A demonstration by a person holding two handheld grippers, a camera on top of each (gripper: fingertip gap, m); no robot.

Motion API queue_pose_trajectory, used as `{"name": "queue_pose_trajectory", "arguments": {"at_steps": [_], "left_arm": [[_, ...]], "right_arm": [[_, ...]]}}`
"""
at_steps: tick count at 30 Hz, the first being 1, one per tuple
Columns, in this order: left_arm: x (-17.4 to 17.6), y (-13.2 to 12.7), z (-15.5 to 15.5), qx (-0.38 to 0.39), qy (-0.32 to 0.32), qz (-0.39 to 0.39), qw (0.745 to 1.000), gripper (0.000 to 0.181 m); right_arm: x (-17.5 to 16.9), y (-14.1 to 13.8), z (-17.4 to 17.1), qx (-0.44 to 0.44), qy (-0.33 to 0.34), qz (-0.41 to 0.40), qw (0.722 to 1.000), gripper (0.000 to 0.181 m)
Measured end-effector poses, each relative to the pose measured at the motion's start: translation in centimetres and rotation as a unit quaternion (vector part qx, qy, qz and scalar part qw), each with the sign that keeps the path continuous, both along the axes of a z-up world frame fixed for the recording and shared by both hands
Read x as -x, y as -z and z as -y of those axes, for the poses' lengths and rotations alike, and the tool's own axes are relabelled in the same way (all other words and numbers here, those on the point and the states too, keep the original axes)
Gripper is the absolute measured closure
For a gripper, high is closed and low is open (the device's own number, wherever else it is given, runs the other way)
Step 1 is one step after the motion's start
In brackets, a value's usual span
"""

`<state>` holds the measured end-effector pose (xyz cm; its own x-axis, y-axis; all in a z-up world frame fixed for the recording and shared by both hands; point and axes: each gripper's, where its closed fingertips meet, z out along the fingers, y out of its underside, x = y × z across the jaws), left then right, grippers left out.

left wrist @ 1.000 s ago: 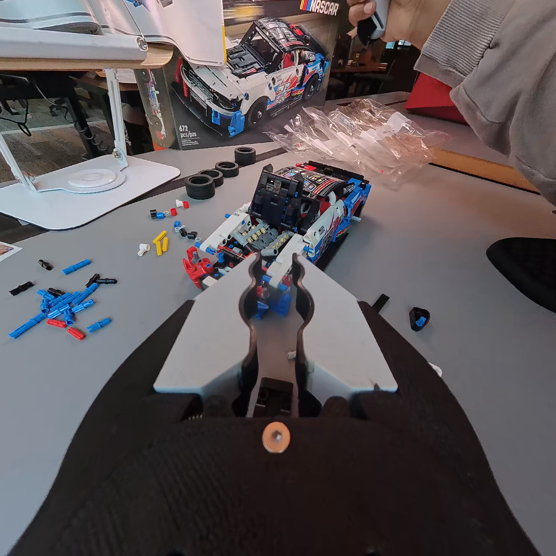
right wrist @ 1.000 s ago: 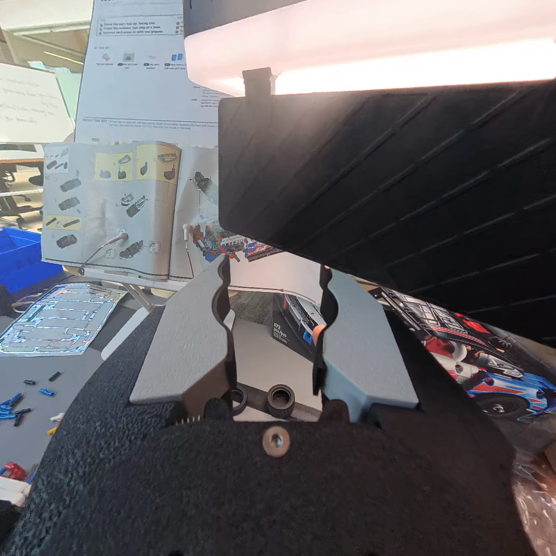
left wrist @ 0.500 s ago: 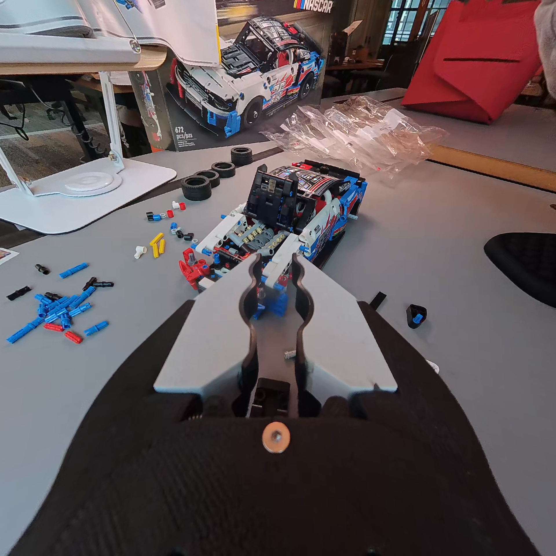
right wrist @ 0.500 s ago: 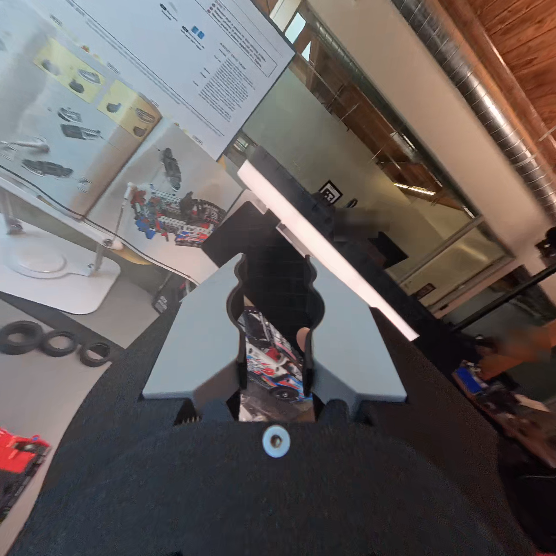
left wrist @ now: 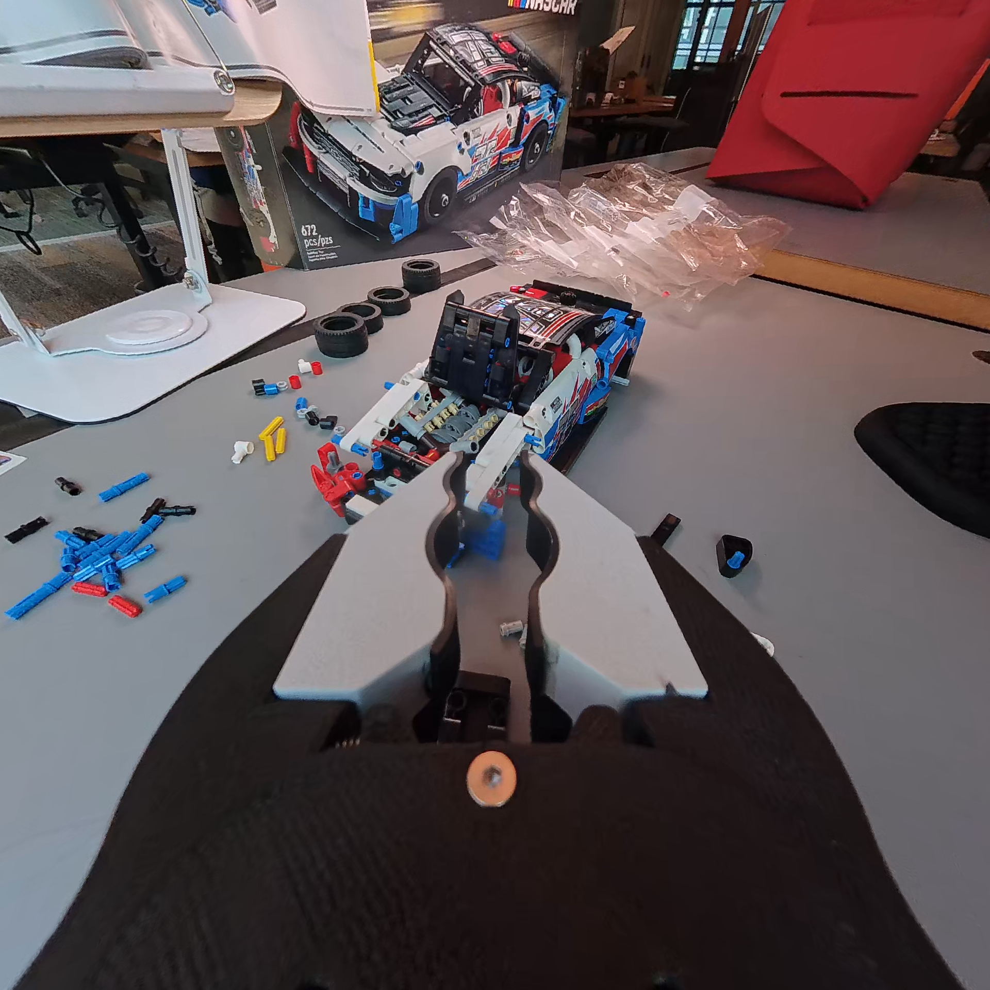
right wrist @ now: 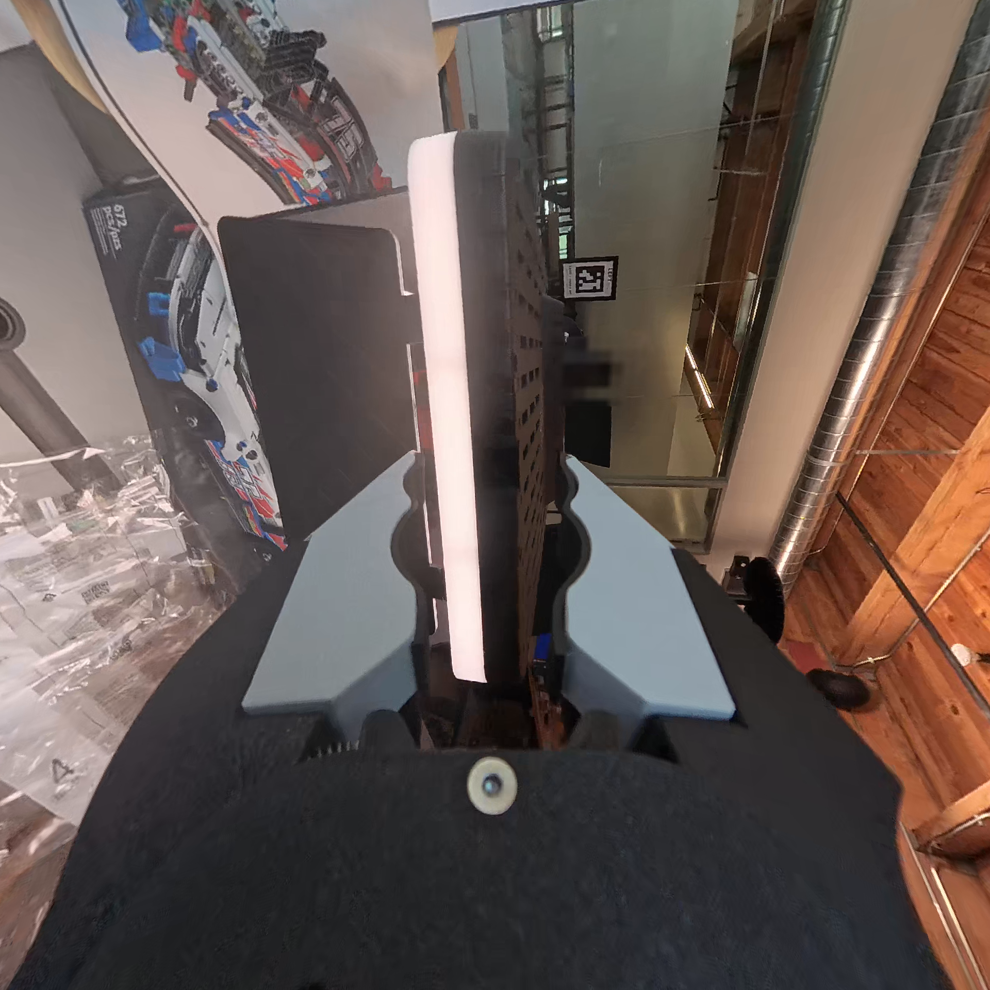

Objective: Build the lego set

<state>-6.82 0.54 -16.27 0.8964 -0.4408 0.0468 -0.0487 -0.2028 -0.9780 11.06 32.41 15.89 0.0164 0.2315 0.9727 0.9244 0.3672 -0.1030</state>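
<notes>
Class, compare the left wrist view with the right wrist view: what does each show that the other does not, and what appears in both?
Only the left wrist view shows the part-built car on the grey table, four loose tyres, scattered blue pins, a red folder and the open left gripper.

Only the right wrist view shows the lit lamp panel, a metal duct, a wooden ceiling and the open right gripper.

Both show the set's box, the clear plastic bags and the instruction booklet.

Left wrist view bright, sharp, evenly lit, edges bowed; right wrist view tilted, motion-smeared, the glowing white lamp panel (right wrist: 455, 407) blown out.
</notes>
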Motion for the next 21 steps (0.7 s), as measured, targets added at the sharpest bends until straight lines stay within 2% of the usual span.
{"name": "queue_pose_trajectory", "arguments": {"at_steps": [2,4,5,12,21], "left_arm": [[-0.1,0.0,0.0,0.000,0.002,-0.002,1.000,0.164],[-0.2,0.1,0.1,0.000,0.003,-0.003,1.000,0.164],[-0.2,0.1,0.1,0.001,0.004,-0.003,1.000,0.164],[-0.1,0.0,0.1,0.002,0.005,0.002,1.000,0.164],[0.0,0.5,-0.1,0.015,0.006,0.013,1.000,0.164]], "right_arm": [[0.0,0.8,-0.4,0.007,0.006,0.027,1.000,0.135],[0.4,0.4,-0.4,-0.014,-0.001,0.040,0.999,0.152],[0.4,0.3,-0.4,-0.016,-0.002,0.052,0.999,0.154],[0.1,-0.5,-0.8,0.059,0.011,0.080,0.995,0.152],[-0.1,-6.0,-2.7,0.106,0.030,0.054,0.992,0.153]]}}
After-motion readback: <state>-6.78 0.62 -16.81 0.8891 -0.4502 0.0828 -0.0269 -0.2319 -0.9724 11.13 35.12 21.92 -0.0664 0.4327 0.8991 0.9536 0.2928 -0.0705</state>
